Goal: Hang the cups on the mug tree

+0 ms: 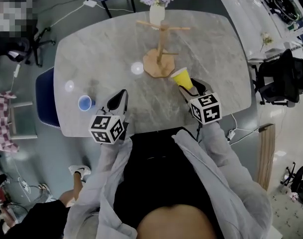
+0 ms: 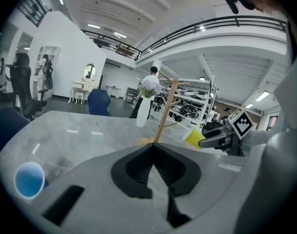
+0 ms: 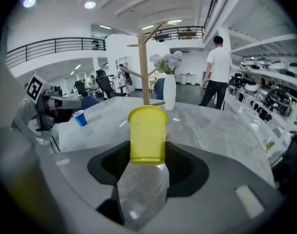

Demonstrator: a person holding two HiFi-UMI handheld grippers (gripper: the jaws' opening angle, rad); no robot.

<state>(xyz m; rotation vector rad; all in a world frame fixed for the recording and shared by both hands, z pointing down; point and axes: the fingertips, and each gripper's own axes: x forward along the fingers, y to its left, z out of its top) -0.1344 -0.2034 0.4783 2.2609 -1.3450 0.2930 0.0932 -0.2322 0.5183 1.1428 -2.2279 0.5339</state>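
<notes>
Right fingers (image 3: pixel 185 165) around tapered yellow cup (image 3: pixel 147 135)

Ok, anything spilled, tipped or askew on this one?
Nothing stands out: the mug tree stands upright with bare pegs, the blue cup sits upright on the table, and the yellow cup is held in the right hand-held gripper.

— What goes unseen in the right gripper view?
— The yellow cup (image 3: pixel 147 135), centre frame, hides the base of the mug tree (image 3: pixel 143 67).
— And in the head view?
— At left, the table (image 1: pixel 101 49) covers half the blue chair (image 1: pixel 44 101).
</notes>
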